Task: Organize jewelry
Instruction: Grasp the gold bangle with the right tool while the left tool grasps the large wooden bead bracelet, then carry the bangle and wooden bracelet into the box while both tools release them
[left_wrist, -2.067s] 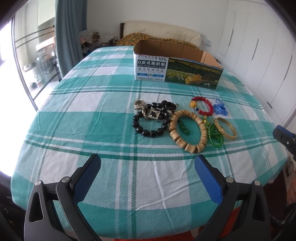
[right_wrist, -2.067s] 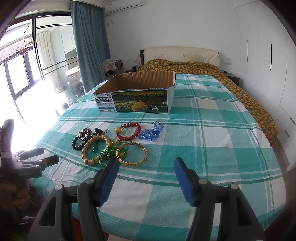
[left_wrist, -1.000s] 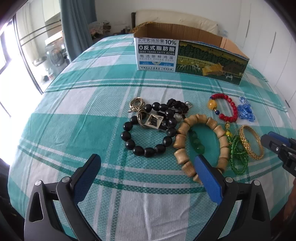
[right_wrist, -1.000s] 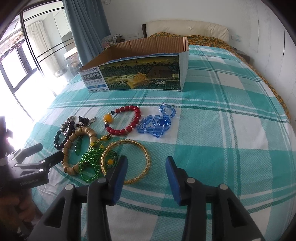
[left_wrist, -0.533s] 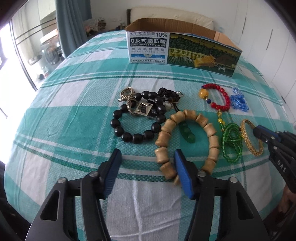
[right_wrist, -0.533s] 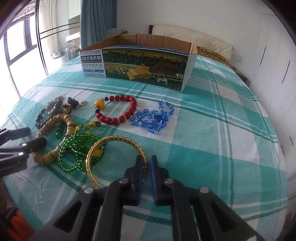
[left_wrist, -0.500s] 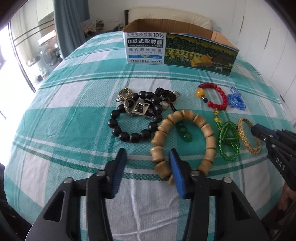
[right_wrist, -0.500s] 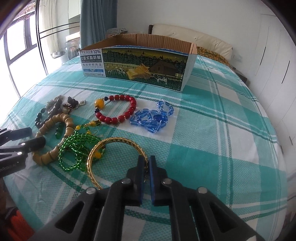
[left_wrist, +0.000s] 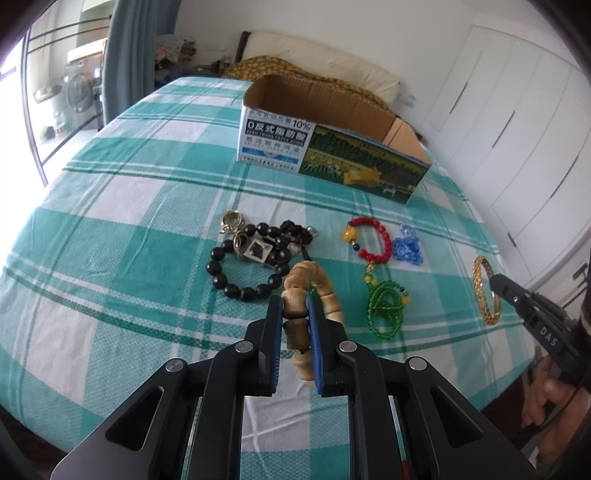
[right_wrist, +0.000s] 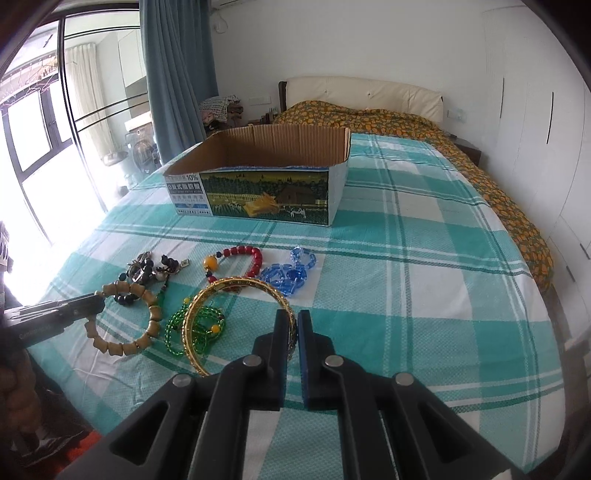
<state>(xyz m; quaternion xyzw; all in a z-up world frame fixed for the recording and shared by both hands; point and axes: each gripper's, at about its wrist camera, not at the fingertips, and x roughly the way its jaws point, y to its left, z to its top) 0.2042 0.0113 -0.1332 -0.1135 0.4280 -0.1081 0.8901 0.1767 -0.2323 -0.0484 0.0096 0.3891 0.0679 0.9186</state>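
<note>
My left gripper (left_wrist: 295, 312) is shut on the wooden bead bracelet (left_wrist: 314, 280) and holds it lifted above the checked cloth; it also shows in the right wrist view (right_wrist: 122, 345). My right gripper (right_wrist: 293, 325) is shut on the gold bangle (right_wrist: 207, 299), held raised; the bangle also shows in the left wrist view (left_wrist: 484, 291). On the cloth lie a black bead bracelet (left_wrist: 240, 284), metal charms (left_wrist: 255, 251), a red bead bracelet (left_wrist: 373, 240), a blue crystal bracelet (left_wrist: 406, 251) and green beads (left_wrist: 386, 306). An open cardboard box (left_wrist: 332, 147) stands behind them.
The teal checked cloth (left_wrist: 129, 229) covers a bed. A pillow and orange patterned quilt (right_wrist: 406, 122) lie at the head. White wardrobes (left_wrist: 517, 129) stand on the right, a curtain (right_wrist: 173, 74) and windows on the left.
Both grippers closed: the left on the wooden bead bracelet, the right on the gold bangle. Both pieces have been lifted off the cloth.
</note>
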